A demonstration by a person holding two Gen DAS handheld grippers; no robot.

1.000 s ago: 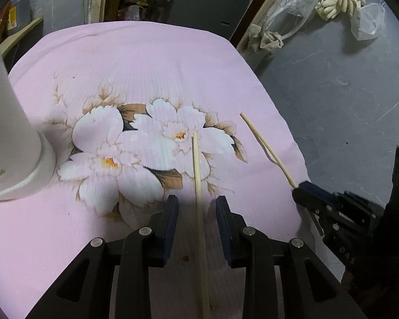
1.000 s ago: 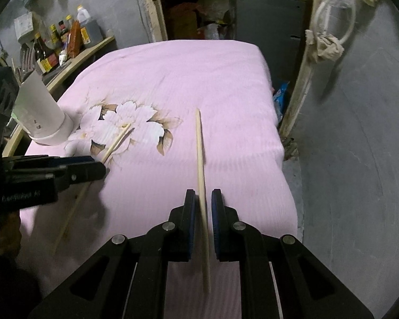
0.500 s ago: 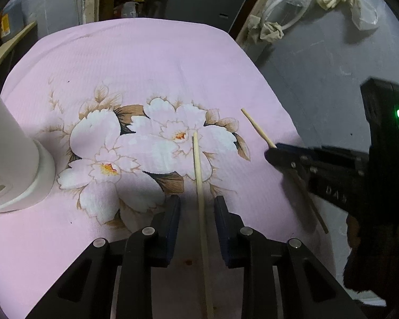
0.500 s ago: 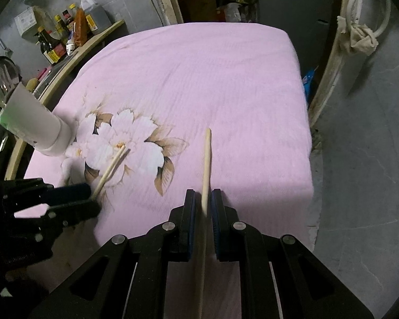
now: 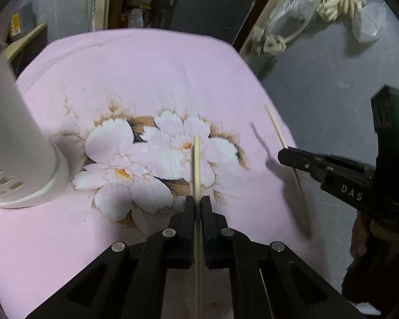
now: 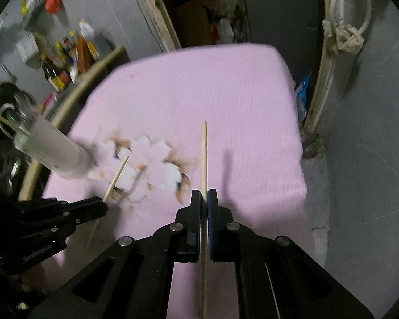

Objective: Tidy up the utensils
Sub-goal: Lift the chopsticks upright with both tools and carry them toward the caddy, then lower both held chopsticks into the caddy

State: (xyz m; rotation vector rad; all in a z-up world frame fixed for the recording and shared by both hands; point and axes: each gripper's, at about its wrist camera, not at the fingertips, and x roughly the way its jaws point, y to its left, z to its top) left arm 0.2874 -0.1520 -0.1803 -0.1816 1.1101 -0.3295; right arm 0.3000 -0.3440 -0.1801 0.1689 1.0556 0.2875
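My left gripper (image 5: 197, 201) is shut on a pale wooden chopstick (image 5: 196, 164) that points away over the flower print. My right gripper (image 6: 204, 195) is shut on a second chopstick (image 6: 204, 156) and holds it above the pink cloth; it also shows in the left wrist view (image 5: 282, 148) at the right, with its chopstick (image 5: 275, 126) sticking out. A white utensil holder (image 5: 16, 143) stands on the cloth at the left; in the right wrist view the holder (image 6: 53, 148) has chopsticks in its top.
The pink flowered cloth (image 5: 151, 79) covers the table, whose right edge drops to a grey floor (image 6: 359, 159). Bottles (image 6: 66, 61) stand on a shelf at the back left. A wooden post (image 6: 321, 79) stands right of the table.
My left gripper has closed on the chopstick that lay between its fingers. My right gripper has lifted its chopstick off the cloth and moved left towards the holder.
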